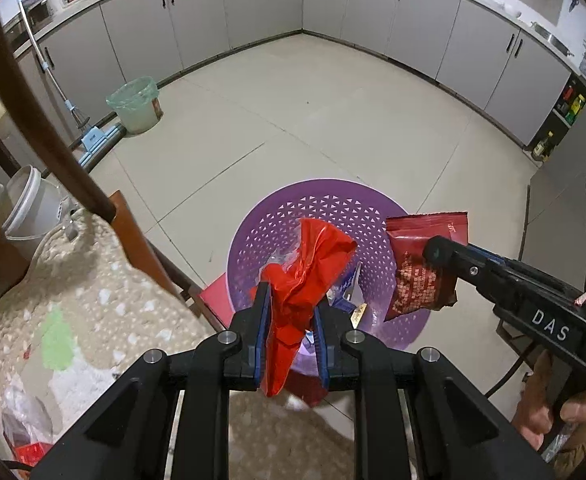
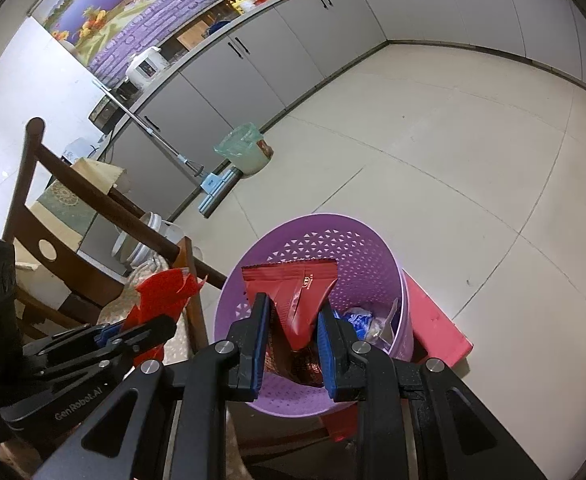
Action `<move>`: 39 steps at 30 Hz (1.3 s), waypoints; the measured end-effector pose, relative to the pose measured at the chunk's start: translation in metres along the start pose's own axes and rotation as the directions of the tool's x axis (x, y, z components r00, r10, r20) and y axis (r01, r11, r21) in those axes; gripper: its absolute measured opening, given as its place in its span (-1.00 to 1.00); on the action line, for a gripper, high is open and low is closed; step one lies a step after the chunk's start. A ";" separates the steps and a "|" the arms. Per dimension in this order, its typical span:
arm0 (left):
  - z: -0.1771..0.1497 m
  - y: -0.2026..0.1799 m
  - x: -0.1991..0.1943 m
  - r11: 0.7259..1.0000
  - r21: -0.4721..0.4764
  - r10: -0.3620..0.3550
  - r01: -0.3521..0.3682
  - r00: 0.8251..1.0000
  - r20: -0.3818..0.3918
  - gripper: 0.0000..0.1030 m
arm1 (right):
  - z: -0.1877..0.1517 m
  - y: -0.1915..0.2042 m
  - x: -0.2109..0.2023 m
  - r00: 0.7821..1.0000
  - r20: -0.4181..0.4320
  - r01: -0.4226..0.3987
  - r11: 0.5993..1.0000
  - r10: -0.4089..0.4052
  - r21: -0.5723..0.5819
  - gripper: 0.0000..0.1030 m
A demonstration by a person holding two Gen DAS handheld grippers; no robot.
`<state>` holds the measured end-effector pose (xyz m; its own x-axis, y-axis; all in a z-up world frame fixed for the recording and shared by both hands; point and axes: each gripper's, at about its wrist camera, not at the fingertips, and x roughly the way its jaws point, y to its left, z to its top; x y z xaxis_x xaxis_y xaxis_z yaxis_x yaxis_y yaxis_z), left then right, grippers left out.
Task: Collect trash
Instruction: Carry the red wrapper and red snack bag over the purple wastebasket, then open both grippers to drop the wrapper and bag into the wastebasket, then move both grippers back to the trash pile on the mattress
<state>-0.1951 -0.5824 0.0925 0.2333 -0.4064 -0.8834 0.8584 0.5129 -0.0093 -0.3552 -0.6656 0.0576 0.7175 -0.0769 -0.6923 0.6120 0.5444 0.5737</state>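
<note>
Clamped between the blue pads of the left gripper (image 1: 291, 322), at the bottom centre of the left wrist view, a crumpled red plastic bag (image 1: 309, 276) is seen; the jaws are nearly closed on it, and the bag is held above the mouth of a purple perforated bin (image 1: 333, 208). At the lower left of that view a cushioned wooden chair (image 1: 73, 292) is shown, with white plastic tubs (image 1: 33, 204) behind it at the left edge. Farther back on the floor, in the upper left, a pale bucket lined with a green bag (image 1: 137, 104) is placed beside a flat mop (image 1: 93, 140). Grey cabinets (image 1: 273, 4) are ranged along the top of the frame. Under the bin a red block (image 1: 215, 300) is partly visible. At the right, the right gripper (image 1: 439, 252) is seen reaching in from the lower right edge, gripped by a hand (image 1: 565, 412), and a dark red snack wrapper (image 1: 421, 268) is pinched by it over the right rim of the bin.

In the right wrist view the left gripper (image 2: 149, 330) appears at the lower left with the red bag, in front of the chair. At the bottom centre the snack wrapper is held between the right gripper's (image 2: 293, 330) pads, the jaws partly closed on it, directly above the bin's opening. Blue and clear wrappers (image 2: 363, 320) are seen lying inside the bin to the right.
</note>
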 end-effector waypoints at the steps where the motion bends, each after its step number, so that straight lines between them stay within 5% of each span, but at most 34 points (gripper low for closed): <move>1: 0.002 -0.001 0.004 1.000 0.000 0.002 -0.002 1.000 -0.003 -0.64 | 0.000 -0.002 0.003 1.000 -0.002 0.003 1.000 -0.003 0.003 -0.53; 20: 0.011 0.012 0.065 0.994 -0.100 -0.050 0.039 0.993 -0.110 -0.63 | -0.009 -0.018 0.051 0.993 -0.075 0.089 0.996 -0.088 0.001 -0.52; 22: 0.010 0.013 0.065 0.994 -0.100 -0.050 0.040 0.993 -0.110 -0.56 | -0.009 -0.018 0.051 0.994 -0.073 0.086 0.996 -0.086 -0.005 -0.50; 24: 0.008 0.016 0.062 0.993 -0.103 -0.062 0.051 0.993 -0.105 -0.19 | -0.007 -0.014 0.050 0.994 -0.066 0.087 0.996 -0.088 -0.008 -0.49; 26: 0.007 0.018 0.054 0.992 -0.114 -0.060 0.050 0.995 -0.080 -0.04 | -0.006 -0.011 0.047 0.994 -0.058 0.092 0.996 -0.092 -0.011 -0.49; 39: -0.033 0.036 -0.018 0.984 -0.172 -0.051 0.047 0.999 -0.015 0.14 | -0.016 0.006 0.008 0.996 -0.013 0.093 0.995 -0.094 -0.024 -0.42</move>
<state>-0.1829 -0.5319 0.0925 0.1826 -0.4205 -0.8887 0.7772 0.6154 -0.1315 -0.3509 -0.6496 0.0482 0.6525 -0.1164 -0.7488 0.6680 0.5548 0.4959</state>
